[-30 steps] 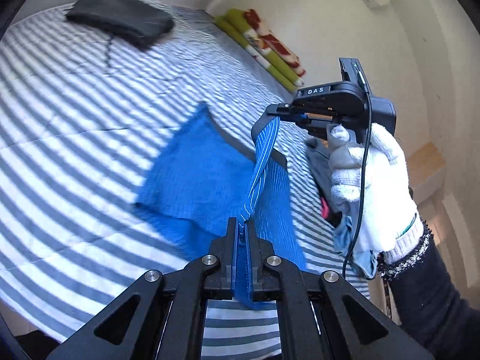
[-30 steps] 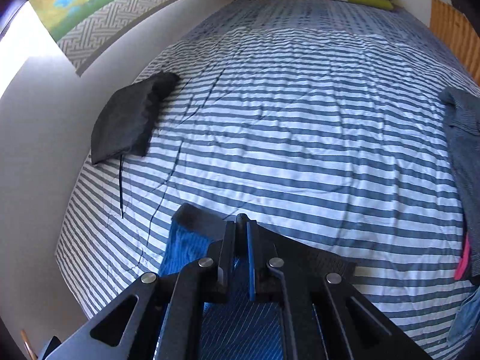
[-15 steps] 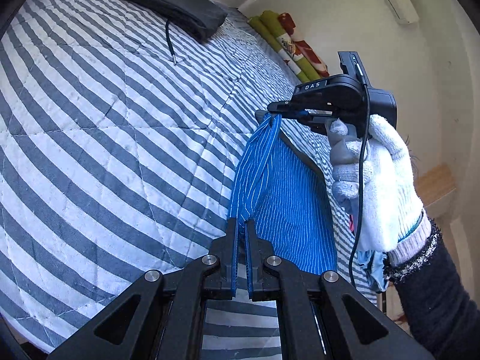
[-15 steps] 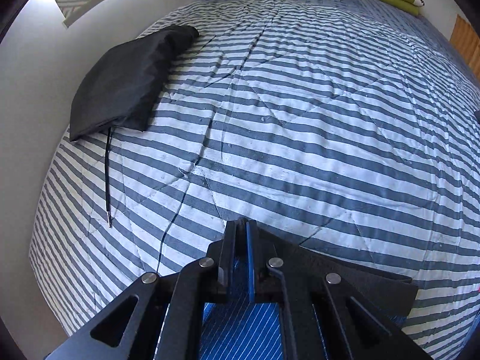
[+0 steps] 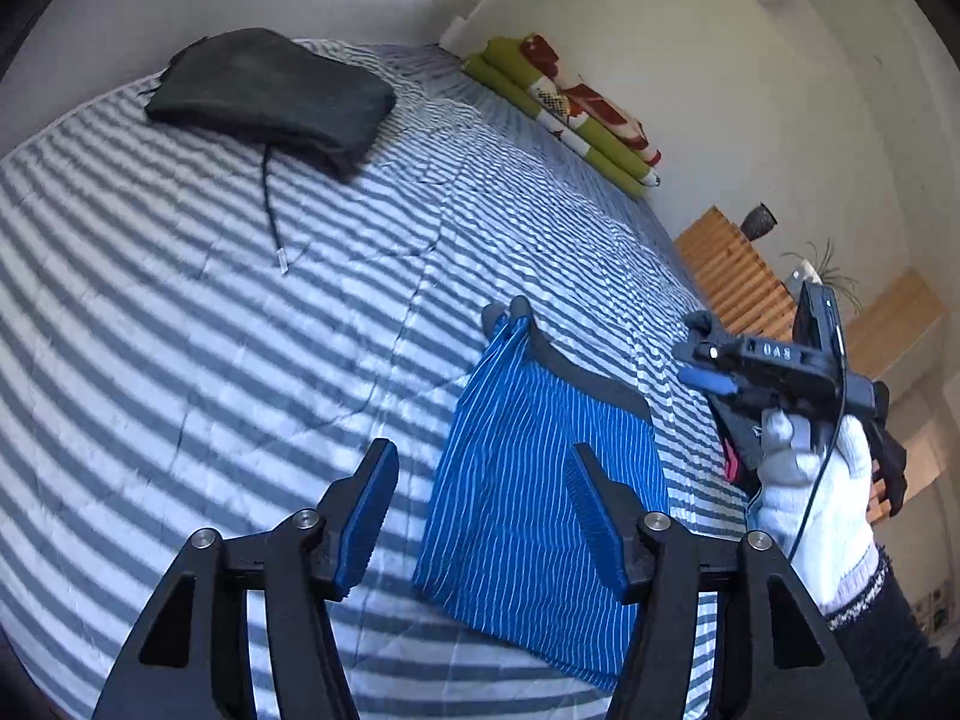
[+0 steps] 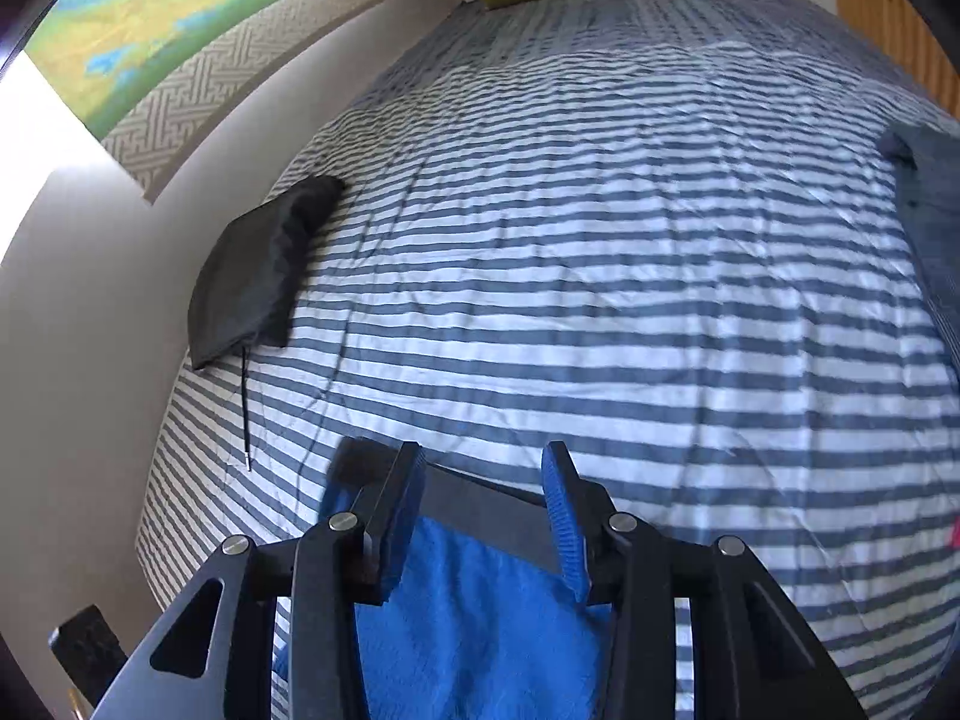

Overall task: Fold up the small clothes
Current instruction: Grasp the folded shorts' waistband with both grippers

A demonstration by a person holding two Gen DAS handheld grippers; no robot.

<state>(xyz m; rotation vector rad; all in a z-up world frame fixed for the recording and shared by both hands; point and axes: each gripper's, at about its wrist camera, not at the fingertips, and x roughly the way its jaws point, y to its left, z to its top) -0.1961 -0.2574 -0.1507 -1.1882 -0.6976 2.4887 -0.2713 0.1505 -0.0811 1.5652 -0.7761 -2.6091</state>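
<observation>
Blue pinstriped shorts with a dark grey waistband lie folded on the striped bedspread. In the left wrist view my left gripper is open above the near end of the shorts, holding nothing. To the right, a white-gloved hand holds my right gripper just off the waistband side, with nothing in it. In the right wrist view my right gripper is open over the shorts and their waistband.
A black pouch with a dangling cord lies at the far left of the bed; the pouch also appears by the wall. Folded green blankets sit at the head. Dark clothes lie at the right edge. A wooden slatted unit stands beside the bed.
Both grippers have opened and let go of the shorts, which now lie folded flat on the bed. The right gripper has drawn back to the right.
</observation>
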